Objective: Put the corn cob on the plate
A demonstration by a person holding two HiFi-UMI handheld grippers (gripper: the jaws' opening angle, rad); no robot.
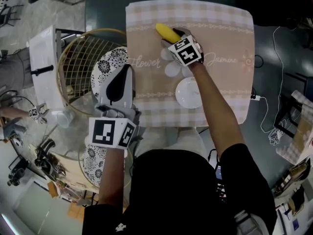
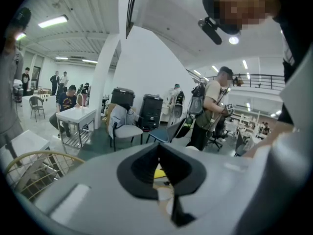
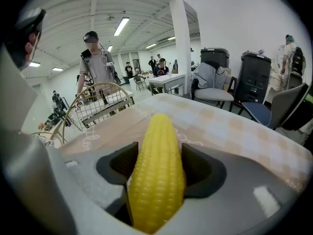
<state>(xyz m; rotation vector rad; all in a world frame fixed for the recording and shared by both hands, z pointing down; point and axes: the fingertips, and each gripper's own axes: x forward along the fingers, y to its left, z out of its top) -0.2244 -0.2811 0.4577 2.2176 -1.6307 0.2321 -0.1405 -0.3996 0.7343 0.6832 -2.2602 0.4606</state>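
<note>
The yellow corn cob [image 1: 167, 32] lies on the far part of the checked tablecloth [image 1: 225, 33]. My right gripper [image 1: 172, 36] reaches to it, and in the right gripper view the cob [image 3: 157, 160] lies lengthwise between the wide-open jaws of that gripper [image 3: 156, 173]; the pads do not clearly press on it. A plain white plate [image 1: 190, 93] sits nearer me, under my right forearm. My left gripper [image 1: 126, 72] hangs at the table's left edge, and in its own view this gripper [image 2: 160, 153] is shut and holds nothing.
A round wire basket [image 1: 73, 58] left of the table holds a flower-patterned plate [image 1: 105, 65]. Small white dishes [image 1: 172, 68] lie between cob and plate. A second patterned plate [image 1: 90, 163] sits low by my left side. People and chairs stand far off.
</note>
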